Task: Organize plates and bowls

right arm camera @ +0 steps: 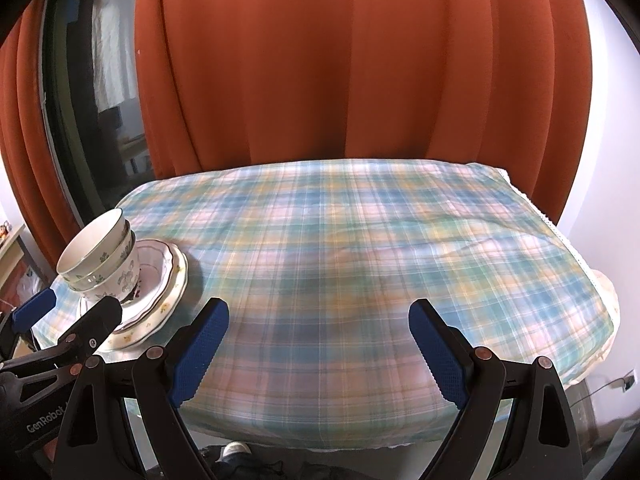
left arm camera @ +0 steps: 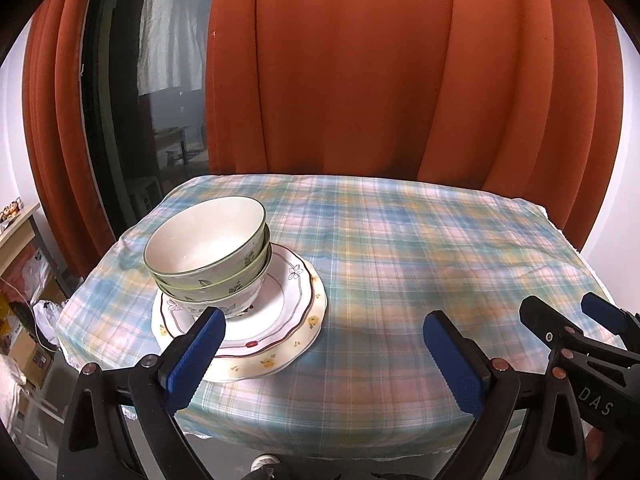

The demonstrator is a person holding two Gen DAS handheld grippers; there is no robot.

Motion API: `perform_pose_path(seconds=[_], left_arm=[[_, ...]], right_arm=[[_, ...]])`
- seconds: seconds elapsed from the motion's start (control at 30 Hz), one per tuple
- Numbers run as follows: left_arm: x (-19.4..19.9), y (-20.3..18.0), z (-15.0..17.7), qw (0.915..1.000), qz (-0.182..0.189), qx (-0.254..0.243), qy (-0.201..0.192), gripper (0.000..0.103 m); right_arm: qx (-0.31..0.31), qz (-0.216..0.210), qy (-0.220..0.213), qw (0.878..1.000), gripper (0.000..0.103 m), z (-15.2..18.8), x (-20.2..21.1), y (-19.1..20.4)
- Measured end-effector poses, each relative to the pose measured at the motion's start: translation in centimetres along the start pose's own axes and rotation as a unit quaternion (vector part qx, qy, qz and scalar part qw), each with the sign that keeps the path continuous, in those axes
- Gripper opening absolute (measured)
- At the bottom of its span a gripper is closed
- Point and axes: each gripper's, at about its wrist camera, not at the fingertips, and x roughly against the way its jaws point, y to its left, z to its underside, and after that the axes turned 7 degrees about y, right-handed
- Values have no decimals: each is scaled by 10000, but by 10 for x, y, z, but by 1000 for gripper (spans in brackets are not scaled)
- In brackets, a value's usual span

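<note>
Three nested green-and-white bowls stand tilted on a stack of plates at the left of the checked table. The stack also shows in the right wrist view, bowls over plates. My left gripper is open and empty, just in front and to the right of the stack. My right gripper is open and empty over the table's front middle. The right gripper shows at the right edge of the left wrist view.
Orange curtains hang behind the table, with a dark window at the left. Shelves and boxes stand on the floor to the left. The table's front edge lies just below both grippers.
</note>
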Motion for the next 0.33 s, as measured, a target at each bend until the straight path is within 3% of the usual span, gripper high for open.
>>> perform_pose_path(seconds=[0.33], left_arm=[[-1, -3, 0, 10000, -27, 17, 29, 101]], right_arm=[[37, -17, 32, 10000, 93, 1, -2, -4]])
